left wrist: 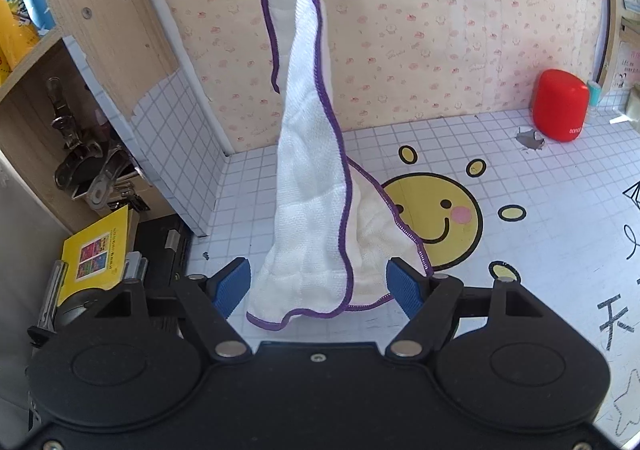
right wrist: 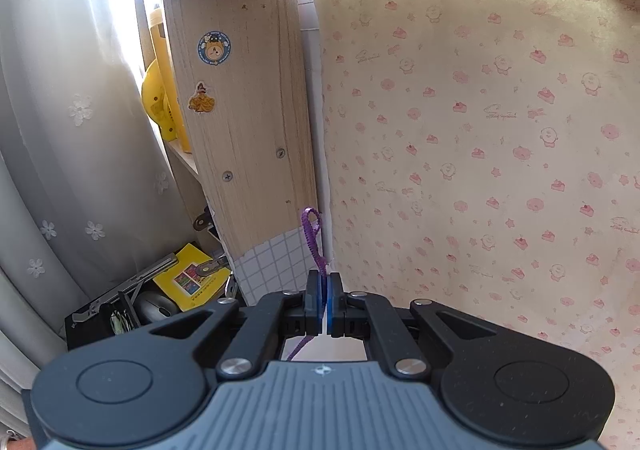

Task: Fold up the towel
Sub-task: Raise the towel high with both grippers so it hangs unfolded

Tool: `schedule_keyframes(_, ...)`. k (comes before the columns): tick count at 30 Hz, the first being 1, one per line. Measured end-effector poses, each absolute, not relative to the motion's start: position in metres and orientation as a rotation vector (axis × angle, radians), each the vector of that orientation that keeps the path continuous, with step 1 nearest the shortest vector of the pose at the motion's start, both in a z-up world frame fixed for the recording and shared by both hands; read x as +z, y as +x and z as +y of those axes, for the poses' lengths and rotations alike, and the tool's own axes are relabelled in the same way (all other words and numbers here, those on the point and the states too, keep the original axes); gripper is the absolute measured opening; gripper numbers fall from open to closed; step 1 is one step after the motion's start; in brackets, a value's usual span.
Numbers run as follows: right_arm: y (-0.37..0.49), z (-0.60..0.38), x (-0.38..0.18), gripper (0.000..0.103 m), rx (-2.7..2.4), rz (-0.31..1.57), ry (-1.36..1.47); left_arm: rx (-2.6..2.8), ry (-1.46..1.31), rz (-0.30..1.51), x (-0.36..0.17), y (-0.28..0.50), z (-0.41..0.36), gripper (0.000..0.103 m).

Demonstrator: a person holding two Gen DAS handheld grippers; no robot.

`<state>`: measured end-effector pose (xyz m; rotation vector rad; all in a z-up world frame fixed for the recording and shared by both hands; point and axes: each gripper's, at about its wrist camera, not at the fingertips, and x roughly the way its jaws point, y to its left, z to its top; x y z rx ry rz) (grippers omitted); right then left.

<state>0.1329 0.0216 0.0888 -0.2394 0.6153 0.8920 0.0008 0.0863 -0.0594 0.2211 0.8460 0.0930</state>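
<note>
A white towel [left wrist: 310,170] with purple stitched edging hangs down from the top of the left wrist view, its lower end bunched on the tiled tabletop [left wrist: 520,178]. My left gripper [left wrist: 322,284] is open, its blue pads on either side of the towel's bottom hem without touching it. In the right wrist view my right gripper [right wrist: 325,286] is shut on a corner of the towel [right wrist: 344,350]. The towel's purple hanging loop [right wrist: 313,234] sticks up above the pinched pads, and a strip of white cloth shows behind them.
A red cylinder [left wrist: 560,104] stands at the back right of the table. A yellow smiley face [left wrist: 448,218] is printed on the tabletop. A wooden shelf [left wrist: 92,62] with clips, a yellow booklet [left wrist: 96,256] and a black box crowds the left. Patterned wallpaper [right wrist: 480,150] backs the table.
</note>
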Motion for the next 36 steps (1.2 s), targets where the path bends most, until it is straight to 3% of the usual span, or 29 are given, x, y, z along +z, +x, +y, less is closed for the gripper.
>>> schedule_keyframes(7, 0.133, 0.018, 0.087, 0.002, 0.874, 0.628, -0.238, 0.069, 0.192, 0.876, -0.083, 0.010, 0.084, 0.075)
schedule_keyframes(9, 0.134, 0.016, 0.087, 0.002, 0.868, 0.632, -0.237, 0.051, 0.111, 0.897, -0.084, 0.012, 0.091, 0.065)
schedule_keyframes(11, 0.135, 0.016, 0.085, 0.002, 0.864, 0.639, -0.240, 0.054, 0.098, 0.922, -0.087, 0.015, 0.094, 0.037)
schedule_keyframes(13, 0.136, 0.015, 0.083, 0.002, 0.861, 0.645, -0.241, 0.059, 0.103, 0.945, -0.089, 0.017, 0.094, 0.022)
schedule_keyframes(17, 0.137, 0.016, 0.081, 0.002, 0.864, 0.648, -0.245, 0.075, 0.072, 0.960, -0.087, 0.017, 0.098, 0.010)
schedule_keyframes(36, 0.140, 0.017, 0.065, 0.002, 0.872, 0.676, -0.235, 0.256, -0.020, 0.799, 0.007, 0.015, 0.150, 0.010)
